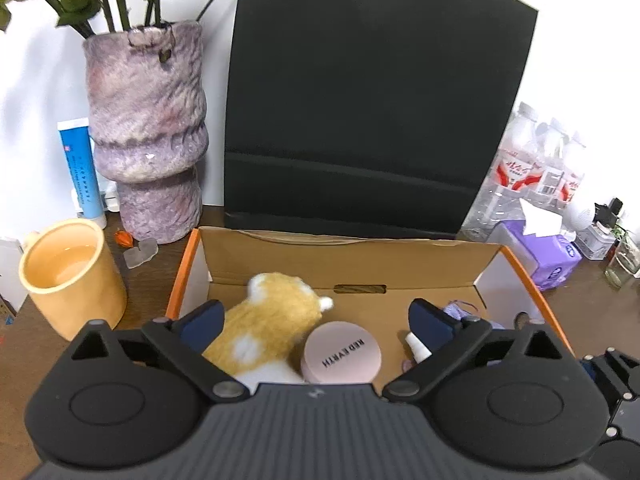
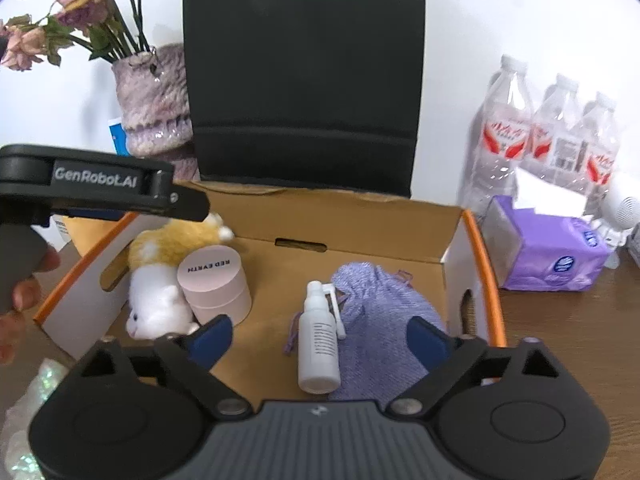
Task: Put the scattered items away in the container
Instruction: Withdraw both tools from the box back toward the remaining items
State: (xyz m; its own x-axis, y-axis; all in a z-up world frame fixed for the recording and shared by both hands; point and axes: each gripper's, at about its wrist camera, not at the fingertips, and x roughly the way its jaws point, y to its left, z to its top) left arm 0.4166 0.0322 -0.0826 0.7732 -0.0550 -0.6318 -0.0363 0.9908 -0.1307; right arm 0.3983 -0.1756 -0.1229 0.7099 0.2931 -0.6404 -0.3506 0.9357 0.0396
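Both tongs spread wide, nothing pinched: left gripper [image 1: 314, 326] and right gripper [image 2: 320, 340] hang over the cardboard box [image 2: 362, 210]. Drop-off step looks done. Inside: 1 plush toy [image 2: 160, 276] at 9 o'clock w/ 1 pink jar [image 2: 214, 280], 1 spray bottle [image 2: 318, 340] center, 1 purple pouch [image 2: 380, 312] at 3. Next: find leftovers outside.

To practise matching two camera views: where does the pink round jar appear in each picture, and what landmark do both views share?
Left wrist view: the pink jar sits low at centre, inside the box, just right of the plush toy.
Right wrist view: the pink jar sits left of centre, in the box's left half.
Shared landmark: the black bag behind the box.
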